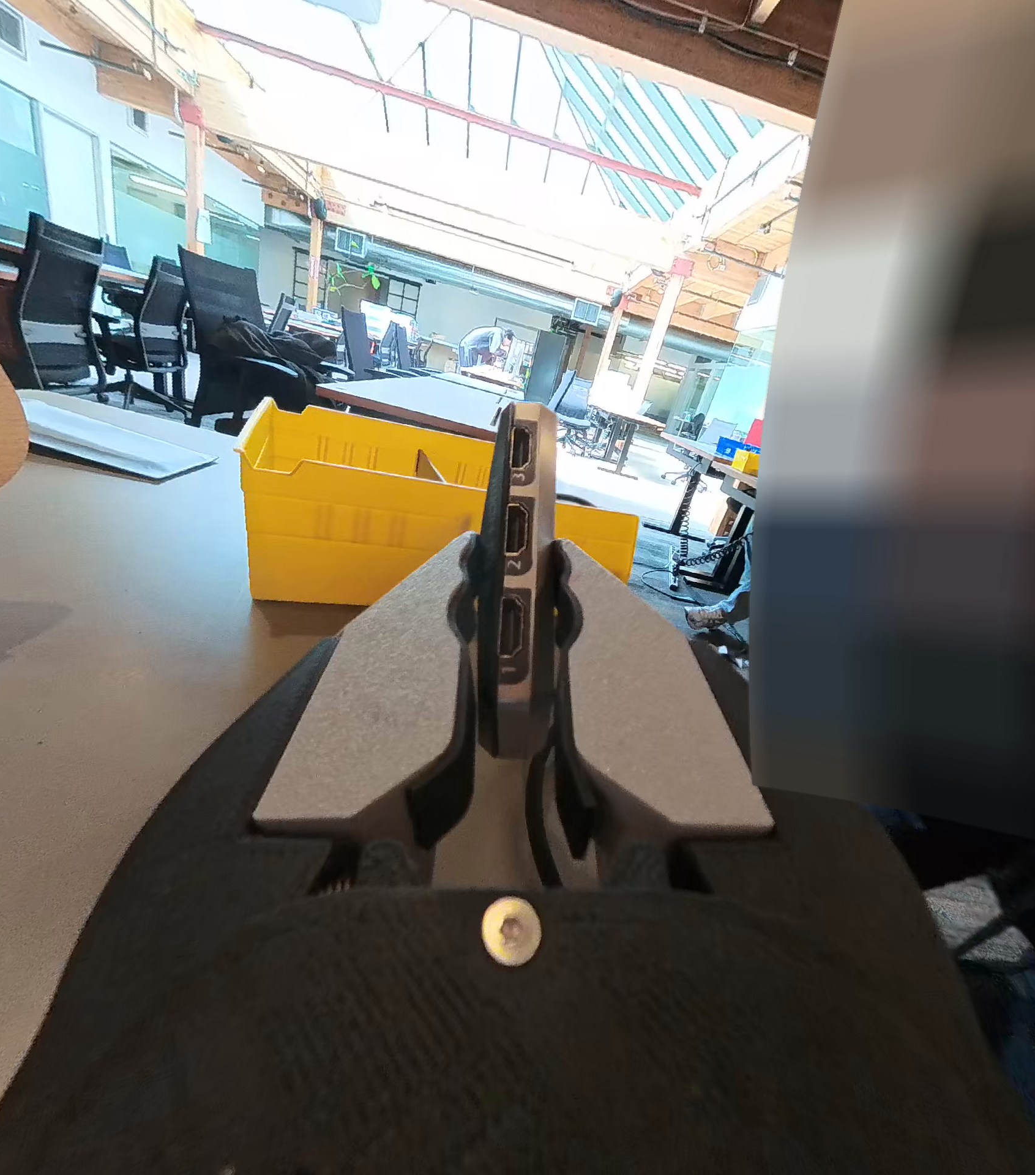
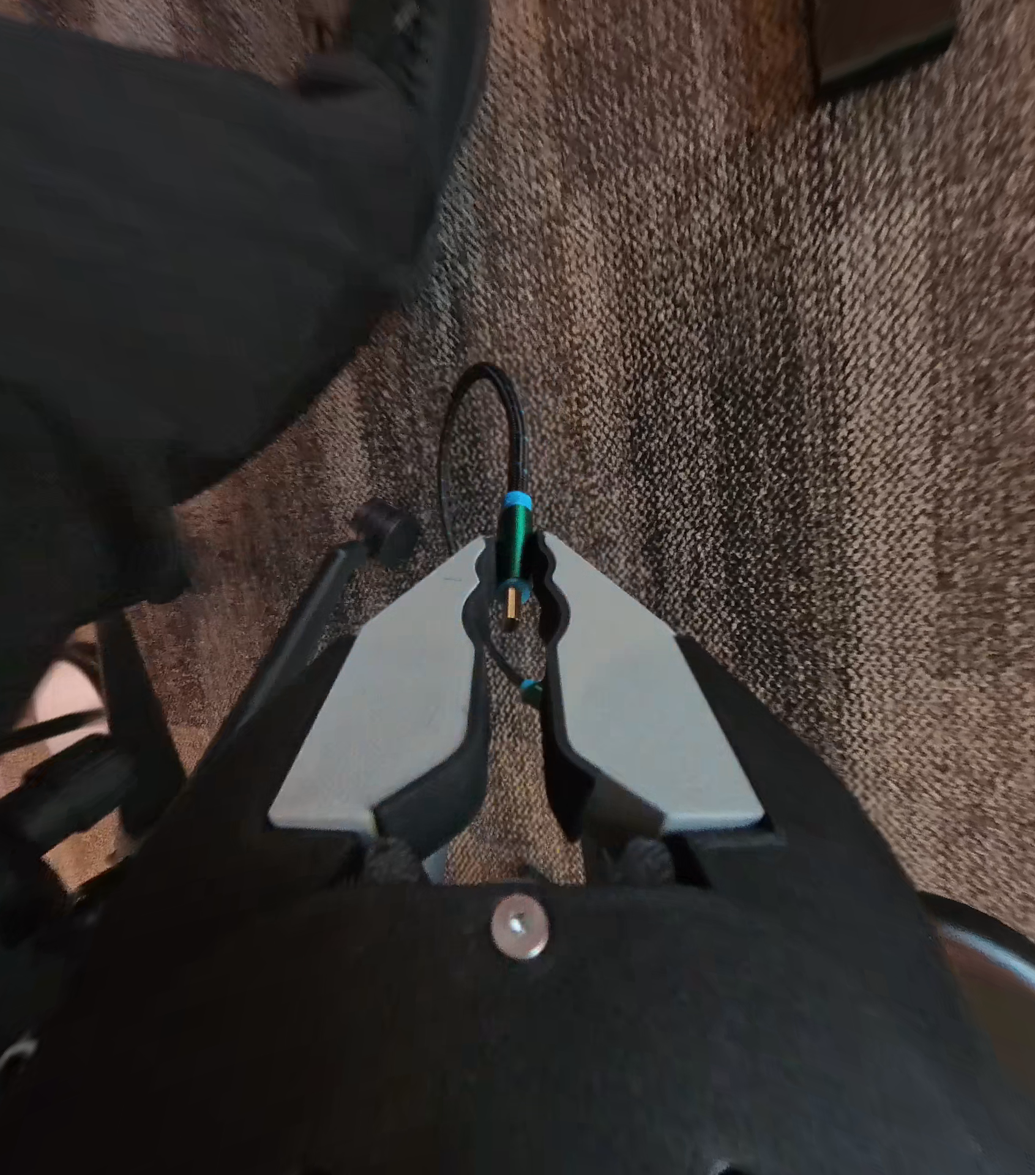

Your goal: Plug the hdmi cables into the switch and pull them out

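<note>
While the left claw is clamped on the switch, the thing stands up on its narrow edge between the two fingers, port side facing back at the camera. You can see three HDMI ports stacked one above the other, all of them bare, nothing plugged in. A thin black cable drops down from the bottom end of the switch, between the claw fingers. Right behind it on the worktop sits a yellow bin, and some flat white packets lie farther left. Office chairs and more desks fill the room beyond.

Over on the right side, the right claw is pointed down at brown carpet and is squeezing an HDMI plug right at the fingertips. The plug has a green metallic shell with a light blue collar, and its gold connector tip points back toward the camera. Its braided black cord loops up and over in an arc, then heads back down to the left of the plug. Some dark blurry fabric fills the upper left of that view, can't tell what it is.
</note>
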The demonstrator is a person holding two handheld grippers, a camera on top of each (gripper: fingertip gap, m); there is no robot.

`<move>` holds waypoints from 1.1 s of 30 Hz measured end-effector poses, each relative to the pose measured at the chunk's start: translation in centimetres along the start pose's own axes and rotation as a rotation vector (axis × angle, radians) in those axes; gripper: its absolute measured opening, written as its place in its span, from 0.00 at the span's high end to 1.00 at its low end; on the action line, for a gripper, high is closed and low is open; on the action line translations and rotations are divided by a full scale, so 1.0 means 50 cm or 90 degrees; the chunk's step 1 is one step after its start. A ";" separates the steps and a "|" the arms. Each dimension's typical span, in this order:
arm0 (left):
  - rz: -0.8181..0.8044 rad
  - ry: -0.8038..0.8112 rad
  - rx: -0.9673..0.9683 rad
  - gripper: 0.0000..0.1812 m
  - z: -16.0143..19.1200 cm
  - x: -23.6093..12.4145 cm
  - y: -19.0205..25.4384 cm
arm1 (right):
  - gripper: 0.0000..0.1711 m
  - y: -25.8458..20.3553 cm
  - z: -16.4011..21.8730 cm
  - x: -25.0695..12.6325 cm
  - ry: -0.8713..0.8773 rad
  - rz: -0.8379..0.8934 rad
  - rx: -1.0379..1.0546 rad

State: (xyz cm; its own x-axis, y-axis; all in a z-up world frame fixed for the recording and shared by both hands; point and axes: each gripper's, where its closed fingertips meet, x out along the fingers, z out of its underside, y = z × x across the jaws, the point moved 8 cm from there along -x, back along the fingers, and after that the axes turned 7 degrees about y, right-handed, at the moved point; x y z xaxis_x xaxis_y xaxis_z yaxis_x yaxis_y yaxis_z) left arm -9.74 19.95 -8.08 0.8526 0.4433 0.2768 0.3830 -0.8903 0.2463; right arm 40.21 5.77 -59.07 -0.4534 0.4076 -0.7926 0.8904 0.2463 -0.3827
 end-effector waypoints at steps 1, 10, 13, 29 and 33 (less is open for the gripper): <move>0.002 0.003 0.001 0.90 -0.002 -0.002 0.003 | 0.95 -0.014 -0.017 -0.040 0.013 -0.002 -0.010; 0.031 0.011 0.010 0.90 -0.006 -0.003 0.029 | 0.95 -0.215 -0.243 -0.564 0.261 0.100 -0.205; 0.043 0.000 0.011 0.90 0.001 0.001 0.036 | 0.95 -0.308 -0.342 -0.763 0.392 0.167 -0.285; 0.031 -0.002 0.001 0.90 0.003 -0.016 0.027 | 0.95 -0.582 -0.894 -1.004 0.651 0.260 -0.456; 0.027 0.005 -0.006 0.90 0.000 -0.018 0.024 | 0.95 -0.539 -0.914 -0.860 0.513 0.253 -0.425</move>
State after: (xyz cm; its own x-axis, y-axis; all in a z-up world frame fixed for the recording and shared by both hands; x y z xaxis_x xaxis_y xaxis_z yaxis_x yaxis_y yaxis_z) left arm -10.05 18.48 -8.06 0.8651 0.4054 0.2952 0.3425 -0.9076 0.2428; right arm 33.91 21.82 7.00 -0.2501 0.9531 -0.1706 0.8876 0.2961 0.3528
